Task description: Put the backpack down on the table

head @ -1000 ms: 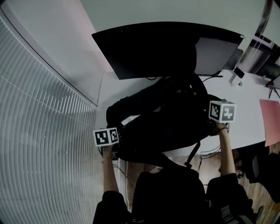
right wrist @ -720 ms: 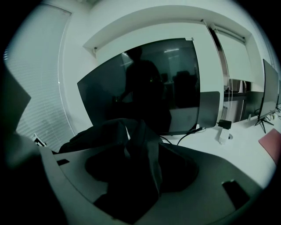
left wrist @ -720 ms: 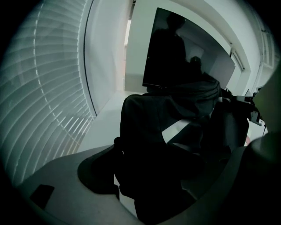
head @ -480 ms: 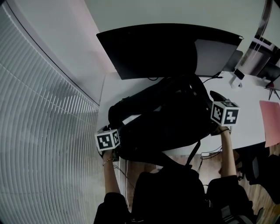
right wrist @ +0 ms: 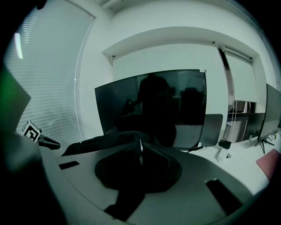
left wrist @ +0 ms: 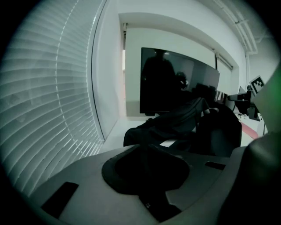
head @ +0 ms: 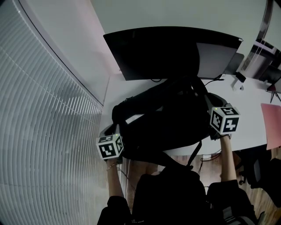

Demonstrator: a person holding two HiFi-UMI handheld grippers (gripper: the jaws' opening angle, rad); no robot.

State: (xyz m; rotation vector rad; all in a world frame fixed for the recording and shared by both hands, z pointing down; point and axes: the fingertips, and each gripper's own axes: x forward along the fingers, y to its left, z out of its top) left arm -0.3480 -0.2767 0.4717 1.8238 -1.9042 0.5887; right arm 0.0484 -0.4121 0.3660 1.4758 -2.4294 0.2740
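We see black backpack (head: 162,118) at centre of frame, white table (head: 250,110) beneath. Black monitor (head: 171,50) at top, before pale grey wall (head: 175,11). White blinds (head: 44,132), fine slat stripes, fill left side. Lower-left cube (head: 109,146) and right cube (head: 225,118): white, black square markers. Pink sheet (head: 274,125) at right edge.
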